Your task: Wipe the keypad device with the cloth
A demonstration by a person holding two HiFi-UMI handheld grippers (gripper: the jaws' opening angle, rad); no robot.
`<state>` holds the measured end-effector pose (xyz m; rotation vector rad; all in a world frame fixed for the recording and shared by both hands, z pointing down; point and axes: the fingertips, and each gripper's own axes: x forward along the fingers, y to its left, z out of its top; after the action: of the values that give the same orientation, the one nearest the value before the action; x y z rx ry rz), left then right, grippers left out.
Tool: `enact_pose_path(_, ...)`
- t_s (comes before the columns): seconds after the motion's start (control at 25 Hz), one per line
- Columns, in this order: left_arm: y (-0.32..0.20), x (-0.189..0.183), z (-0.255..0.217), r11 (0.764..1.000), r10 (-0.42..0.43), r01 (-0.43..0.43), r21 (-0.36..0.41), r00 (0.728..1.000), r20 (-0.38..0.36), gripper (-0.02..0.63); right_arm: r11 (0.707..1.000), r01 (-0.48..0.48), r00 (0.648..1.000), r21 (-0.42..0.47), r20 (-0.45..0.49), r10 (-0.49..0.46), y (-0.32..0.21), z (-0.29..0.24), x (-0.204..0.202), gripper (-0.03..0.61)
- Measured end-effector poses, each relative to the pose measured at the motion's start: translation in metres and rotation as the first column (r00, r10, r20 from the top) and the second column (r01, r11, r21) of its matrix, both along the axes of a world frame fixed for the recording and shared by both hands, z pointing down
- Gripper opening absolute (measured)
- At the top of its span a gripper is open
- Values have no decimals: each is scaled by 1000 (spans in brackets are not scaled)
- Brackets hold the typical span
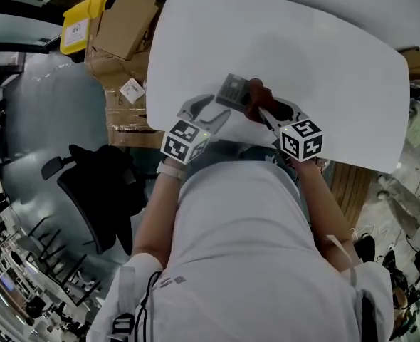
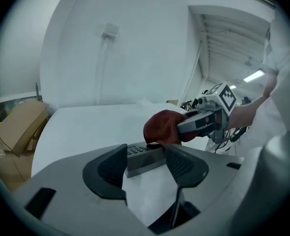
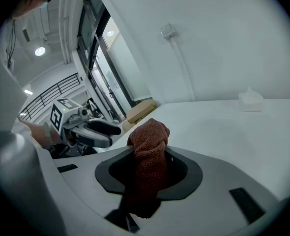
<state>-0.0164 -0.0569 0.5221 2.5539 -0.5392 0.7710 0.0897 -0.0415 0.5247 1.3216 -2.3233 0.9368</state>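
Note:
On the white table (image 1: 324, 70) lies the grey keypad device (image 1: 233, 90), close to the near edge. In the left gripper view the keypad device (image 2: 142, 156) sits between the tips of my left gripper (image 2: 146, 157), whose jaws stand wide apart; I cannot tell whether the pads touch it. My right gripper (image 3: 149, 157) is shut on a bunched dark red cloth (image 3: 150, 132). The cloth (image 2: 164, 127) rests against the far right end of the device, with the right gripper (image 2: 199, 122) behind it. In the head view my left gripper (image 1: 208, 112) and right gripper (image 1: 270, 112) flank the cloth (image 1: 256, 100).
Cardboard boxes (image 1: 124, 27) and a yellow bin (image 1: 78, 23) stand beyond the table's left side, with a black chair (image 1: 96, 184) nearer me. A small white box (image 3: 250, 101) sits far out on the table. The wall behind carries a socket (image 2: 109, 31).

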Motion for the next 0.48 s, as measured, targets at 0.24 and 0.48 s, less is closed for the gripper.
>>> enact_pose_path(0.24,-6,12,27,994,104,-102,-38,993,51,245,998,8,1000,-55,7,-8,-2,23,-8,106)
enact_pose_path(0.48,-9,19,43,985,166,-161,-59,982,87,245,996,-11,998,-92,53,16,-4,37,-10,106)
